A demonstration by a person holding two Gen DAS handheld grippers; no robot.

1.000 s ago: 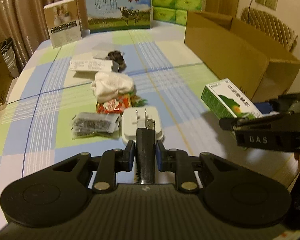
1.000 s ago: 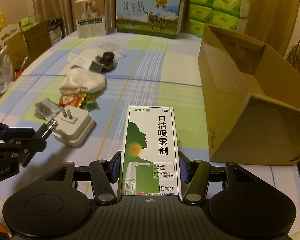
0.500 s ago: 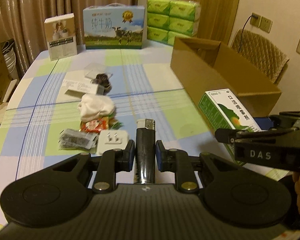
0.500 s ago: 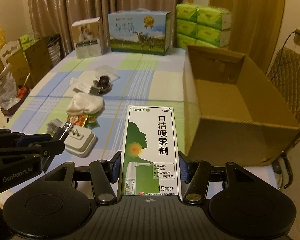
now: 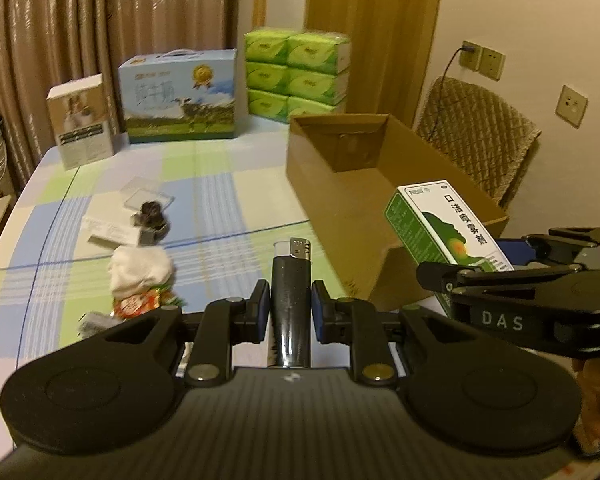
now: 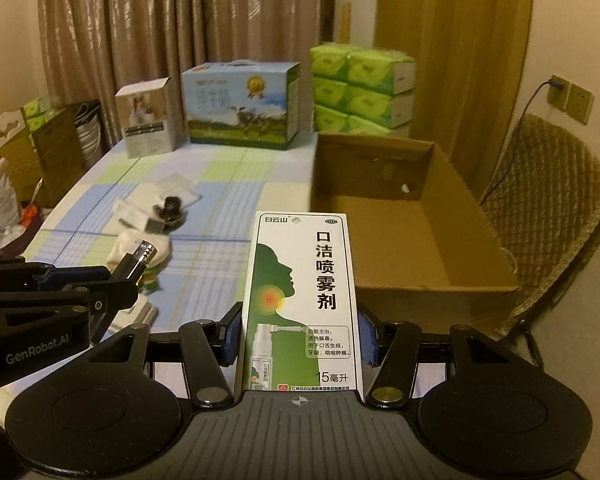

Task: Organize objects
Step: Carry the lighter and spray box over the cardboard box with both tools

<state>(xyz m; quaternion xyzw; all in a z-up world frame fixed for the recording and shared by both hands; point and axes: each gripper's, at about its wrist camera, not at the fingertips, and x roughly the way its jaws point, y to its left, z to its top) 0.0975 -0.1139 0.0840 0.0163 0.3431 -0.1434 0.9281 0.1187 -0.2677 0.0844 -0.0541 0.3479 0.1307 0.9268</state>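
Observation:
My left gripper [image 5: 290, 312] is shut on a dark lighter [image 5: 291, 280] with a silver top, held above the checked tablecloth. My right gripper [image 6: 300, 336] is shut on a green and white spray box [image 6: 302, 300], held level above the table's near edge. The spray box also shows at the right of the left wrist view [image 5: 444, 226]. The lighter's tip shows at the left of the right wrist view [image 6: 142, 254]. An open cardboard box [image 6: 404, 220] stands on the table's right side, just ahead of both grippers; it also shows in the left wrist view [image 5: 364, 184].
On the table lie a white cloth [image 5: 142, 270], a red snack packet [image 5: 134, 304], a small dark object [image 5: 150, 214] and clear packets. A milk carton box [image 5: 180, 96], a small white box [image 5: 80, 120] and green tissue packs [image 5: 296, 72] stand at the back. A chair [image 6: 548, 200] is right.
Both grippers have risen and tilted up with their loads, and moved right towards the cardboard box. The white plug adapter has dropped out of the left wrist view.

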